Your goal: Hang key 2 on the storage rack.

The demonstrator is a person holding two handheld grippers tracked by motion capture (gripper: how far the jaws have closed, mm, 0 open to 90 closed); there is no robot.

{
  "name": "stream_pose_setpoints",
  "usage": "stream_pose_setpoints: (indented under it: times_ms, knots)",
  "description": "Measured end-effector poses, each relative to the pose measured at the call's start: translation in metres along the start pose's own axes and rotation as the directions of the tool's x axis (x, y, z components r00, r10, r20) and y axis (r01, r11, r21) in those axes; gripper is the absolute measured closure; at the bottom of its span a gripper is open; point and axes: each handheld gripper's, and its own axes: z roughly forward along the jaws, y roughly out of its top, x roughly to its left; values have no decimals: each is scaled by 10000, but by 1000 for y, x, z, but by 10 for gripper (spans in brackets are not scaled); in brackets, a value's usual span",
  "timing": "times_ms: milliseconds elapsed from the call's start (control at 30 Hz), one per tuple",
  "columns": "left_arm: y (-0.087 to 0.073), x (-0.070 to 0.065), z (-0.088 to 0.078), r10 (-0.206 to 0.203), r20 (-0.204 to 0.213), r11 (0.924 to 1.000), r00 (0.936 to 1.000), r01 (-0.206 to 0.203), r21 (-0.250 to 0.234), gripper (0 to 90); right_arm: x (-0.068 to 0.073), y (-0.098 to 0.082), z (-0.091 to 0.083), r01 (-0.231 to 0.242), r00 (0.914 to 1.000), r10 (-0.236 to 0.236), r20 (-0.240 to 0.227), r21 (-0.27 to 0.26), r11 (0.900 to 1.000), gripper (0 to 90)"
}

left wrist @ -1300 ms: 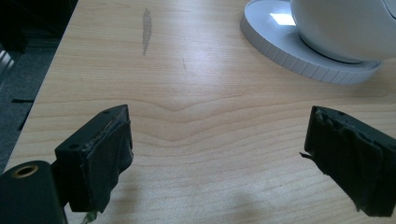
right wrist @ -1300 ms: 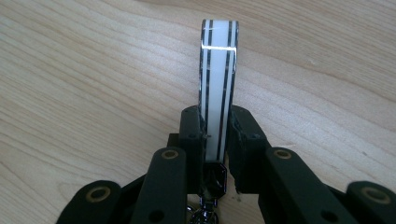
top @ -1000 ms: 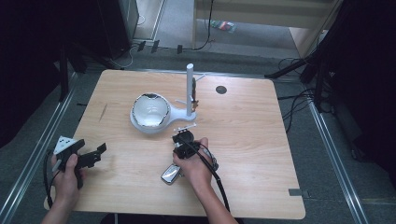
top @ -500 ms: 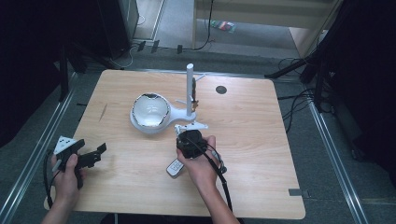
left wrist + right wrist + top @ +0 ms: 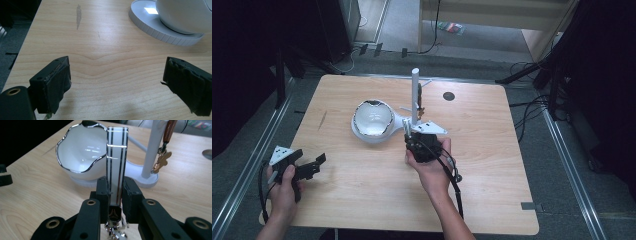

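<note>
While the right gripper point(image 5: 116, 192) clamps the striped key fob point(image 5: 117, 157) upright near the white stand point(image 5: 152, 150) and bowl point(image 5: 82, 155), a swing could knock either; the left gripper point(image 5: 117, 82) waits open over the table point(image 5: 105, 50).

Table point(image 5: 362, 200) showing matt pale wood grain; bowl point(image 5: 82, 155) gleaming glossy white, chrome-like rim; striped strip point(image 5: 117, 157) shining smooth; gripper pads point(image 5: 53, 85) looking rough matt black.
</note>
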Motion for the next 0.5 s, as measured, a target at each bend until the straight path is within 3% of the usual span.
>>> stream_pose_setpoints:
  times_ms: [500]
  knots:
    - [0,0,0,-39,8,10000,10000,39,-38,81,-10,16,-7,103,9998,-118,-188,-771,9970,780]
